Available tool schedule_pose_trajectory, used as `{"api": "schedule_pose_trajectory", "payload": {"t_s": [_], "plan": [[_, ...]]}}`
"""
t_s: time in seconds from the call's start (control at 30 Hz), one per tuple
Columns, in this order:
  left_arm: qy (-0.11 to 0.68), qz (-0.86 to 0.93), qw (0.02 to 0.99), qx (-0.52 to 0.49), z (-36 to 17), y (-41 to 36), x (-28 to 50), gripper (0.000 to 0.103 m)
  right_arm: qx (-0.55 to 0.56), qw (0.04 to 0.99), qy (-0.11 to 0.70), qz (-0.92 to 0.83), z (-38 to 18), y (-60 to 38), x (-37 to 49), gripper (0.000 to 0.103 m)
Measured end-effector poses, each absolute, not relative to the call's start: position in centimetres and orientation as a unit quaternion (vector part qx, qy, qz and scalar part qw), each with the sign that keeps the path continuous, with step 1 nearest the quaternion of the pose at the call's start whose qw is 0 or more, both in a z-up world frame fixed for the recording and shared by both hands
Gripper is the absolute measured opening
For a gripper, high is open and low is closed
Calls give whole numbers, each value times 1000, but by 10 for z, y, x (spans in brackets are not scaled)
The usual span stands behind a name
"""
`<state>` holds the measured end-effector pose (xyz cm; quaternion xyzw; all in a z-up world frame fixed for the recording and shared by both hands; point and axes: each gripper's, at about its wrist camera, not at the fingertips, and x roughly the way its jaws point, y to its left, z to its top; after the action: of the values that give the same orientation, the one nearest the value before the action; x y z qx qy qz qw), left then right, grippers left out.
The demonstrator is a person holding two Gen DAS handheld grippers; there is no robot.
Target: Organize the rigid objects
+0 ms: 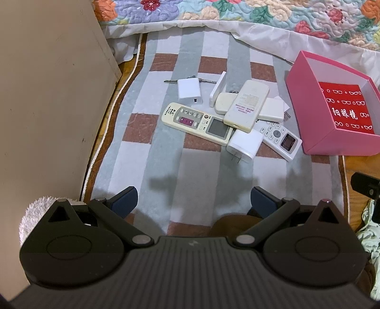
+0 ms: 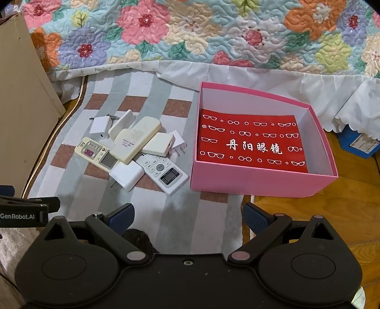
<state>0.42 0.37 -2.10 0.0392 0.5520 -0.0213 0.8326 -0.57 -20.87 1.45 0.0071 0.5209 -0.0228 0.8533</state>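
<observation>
A heap of rigid objects lies on a striped rug: a cream remote point(image 1: 197, 123) point(image 2: 98, 155) face up, a cream remote point(image 1: 247, 105) point(image 2: 136, 140) face down on top, a white remote point(image 1: 281, 139) point(image 2: 166, 174), a white charger point(image 1: 244, 145) point(image 2: 127, 176) with prongs, and a small white adapter point(image 1: 189, 91) point(image 2: 99, 127). An open pink box point(image 1: 306, 111) point(image 2: 237, 180) with a red lining stands to the right. My left gripper point(image 1: 194, 202) hovers open near the rug's front, short of the heap. My right gripper point(image 2: 187, 215) is open too, holding nothing, in front of the box's left corner.
A beige cabinet side point(image 1: 52, 107) point(image 2: 21, 107) stands at the left. A floral quilt point(image 1: 237, 14) point(image 2: 190, 31) with a white skirt hangs behind the rug. Wood floor point(image 2: 332, 214) and a blue box point(image 2: 358, 142) lie to the right. The left gripper's body point(image 2: 23, 211) shows at the left edge.
</observation>
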Motion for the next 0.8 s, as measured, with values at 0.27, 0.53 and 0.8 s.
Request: {"api": "schedule_pose_trajectory", "payload": {"t_s": [0.27, 0.53, 0.8], "plan": [[552, -22, 832, 39, -22, 5, 4, 103, 3, 852, 523, -24, 13, -208, -5, 99], [553, -22, 832, 40, -23, 3, 2, 103, 0, 851, 525, -26, 11, -207, -5, 99], [553, -22, 832, 40, -24, 2, 2, 103, -3, 850, 526, -28, 11, -207, -4, 99]]}}
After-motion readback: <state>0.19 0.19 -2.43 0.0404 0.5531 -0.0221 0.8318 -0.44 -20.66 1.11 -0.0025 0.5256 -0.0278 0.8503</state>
